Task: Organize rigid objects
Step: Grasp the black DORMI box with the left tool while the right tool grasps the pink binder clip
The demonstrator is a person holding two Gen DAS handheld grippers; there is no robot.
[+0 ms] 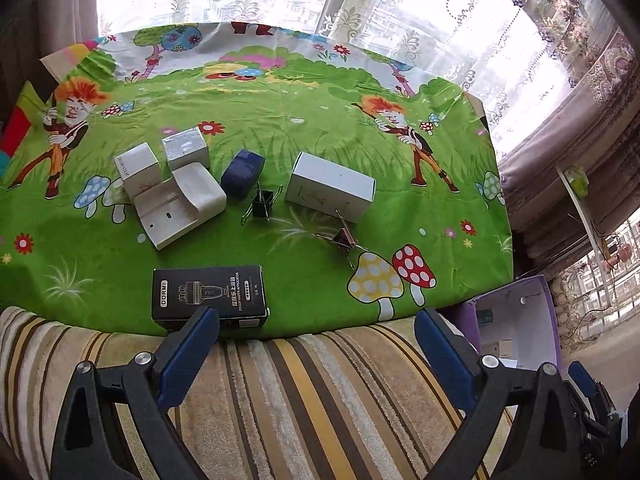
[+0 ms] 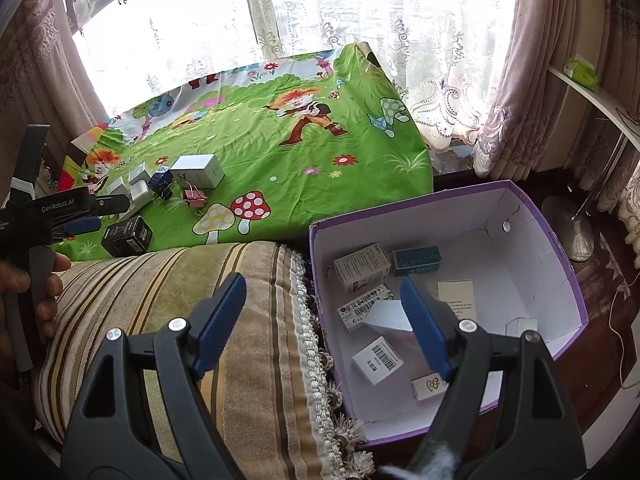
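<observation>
Left gripper [image 1: 316,332] spread empty, its finger overlapping black box [image 1: 208,296], right gripper [image 2: 322,300] agape above purple bin [image 2: 568,276]

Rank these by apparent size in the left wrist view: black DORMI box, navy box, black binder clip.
1. black DORMI box, though it lies nearest the camera
2. navy box
3. black binder clip

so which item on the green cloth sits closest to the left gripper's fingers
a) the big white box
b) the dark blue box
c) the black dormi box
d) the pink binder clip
c: in the left wrist view the black dormi box lies at the near edge of the green cloth, right by the left gripper; one of its fingers overlaps the box's front edge in that view.
</observation>
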